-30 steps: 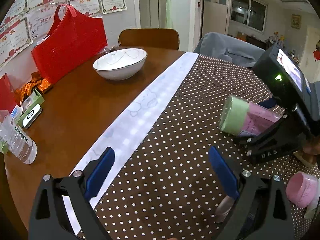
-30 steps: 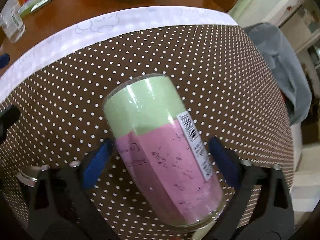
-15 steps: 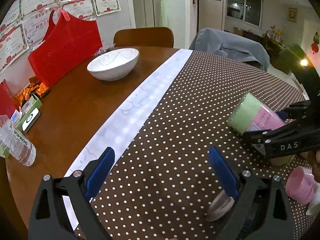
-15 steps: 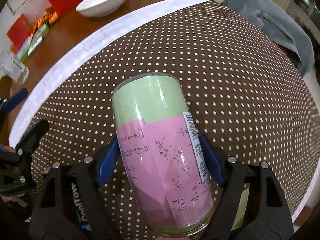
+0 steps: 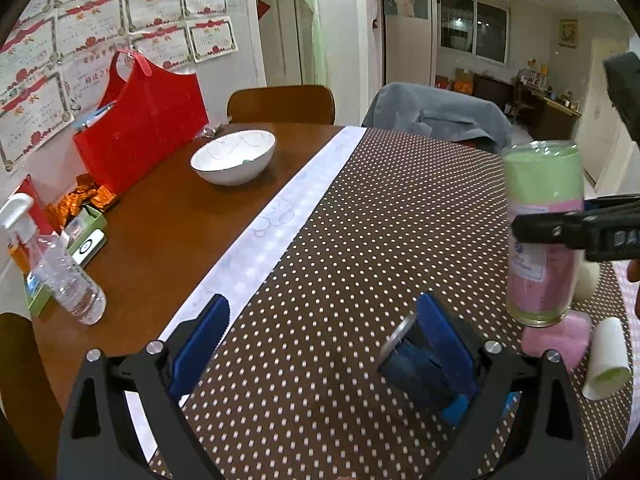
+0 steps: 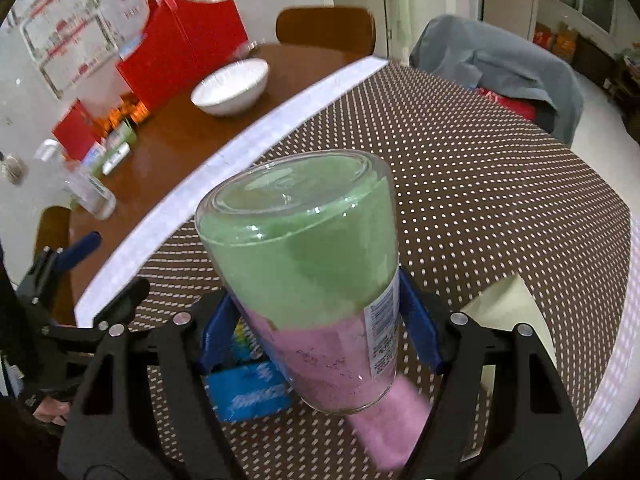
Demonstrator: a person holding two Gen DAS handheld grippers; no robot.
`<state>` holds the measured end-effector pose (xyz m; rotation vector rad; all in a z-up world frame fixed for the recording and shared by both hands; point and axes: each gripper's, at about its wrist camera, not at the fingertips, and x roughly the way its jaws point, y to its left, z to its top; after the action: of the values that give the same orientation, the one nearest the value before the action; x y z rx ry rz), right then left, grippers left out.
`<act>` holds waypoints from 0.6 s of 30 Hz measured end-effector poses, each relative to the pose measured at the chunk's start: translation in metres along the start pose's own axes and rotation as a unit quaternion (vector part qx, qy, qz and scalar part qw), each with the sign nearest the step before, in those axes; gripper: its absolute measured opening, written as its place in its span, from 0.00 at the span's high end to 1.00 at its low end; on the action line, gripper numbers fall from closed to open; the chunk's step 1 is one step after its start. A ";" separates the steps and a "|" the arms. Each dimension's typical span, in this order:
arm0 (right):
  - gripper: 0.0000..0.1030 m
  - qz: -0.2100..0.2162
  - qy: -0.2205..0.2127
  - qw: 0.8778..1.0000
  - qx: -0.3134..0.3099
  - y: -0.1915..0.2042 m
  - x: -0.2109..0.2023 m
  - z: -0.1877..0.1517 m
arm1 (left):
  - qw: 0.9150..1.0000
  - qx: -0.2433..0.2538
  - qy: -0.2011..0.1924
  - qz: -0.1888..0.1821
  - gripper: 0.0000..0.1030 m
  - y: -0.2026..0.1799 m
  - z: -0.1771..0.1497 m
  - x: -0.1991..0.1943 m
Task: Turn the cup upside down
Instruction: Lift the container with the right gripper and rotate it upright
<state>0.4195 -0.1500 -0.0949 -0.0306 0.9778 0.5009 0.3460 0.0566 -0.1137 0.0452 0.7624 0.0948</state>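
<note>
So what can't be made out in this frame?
- Cup rim, right wrist view: pointing down and away, contact with the cloth unclear.
- Label text, right wrist view: too small.
- Right tongs, left wrist view: cut off by the edge.
- Certificates, right wrist view: blurred.

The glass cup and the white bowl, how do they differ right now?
The glass cup is held off the table in the right gripper, while the white bowl sits on bare wood. The cup is tall and narrow, lined with green and pink paper; the bowl is wide, shallow and plain white. The cup's thick base points up, its mouth down; the bowl's opening faces up. Both are round vessels.
</note>
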 end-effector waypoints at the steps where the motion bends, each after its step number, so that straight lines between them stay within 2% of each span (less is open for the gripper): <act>1: 0.30 0.004 -0.005 1.000 0.003 0.001 -0.009 -0.003 | 1.000 0.001 -0.003 0.000 0.09 0.000 -0.002 -0.009; 5: 0.30 0.023 -0.022 0.999 0.017 0.010 -0.044 -0.030 | 1.000 0.009 -0.017 0.000 0.09 0.000 -0.016 -0.041; 8: 0.30 0.038 -0.021 0.998 0.033 0.019 -0.066 -0.066 | 1.000 0.013 -0.023 -0.003 0.09 0.000 -0.029 -0.062; 14: 0.30 0.073 0.004 0.995 0.066 0.028 -0.075 -0.140 | 0.999 0.025 -0.028 -0.010 0.09 -0.003 -0.062 -0.097; 18: 0.30 0.098 0.008 0.990 0.096 0.032 -0.080 -0.175 | 0.999 0.031 -0.027 -0.012 0.09 -0.005 -0.083 -0.116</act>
<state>0.2325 -0.1966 -0.1235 0.2380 1.0459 0.5853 0.2060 0.0406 -0.0944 0.0964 0.7116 0.0462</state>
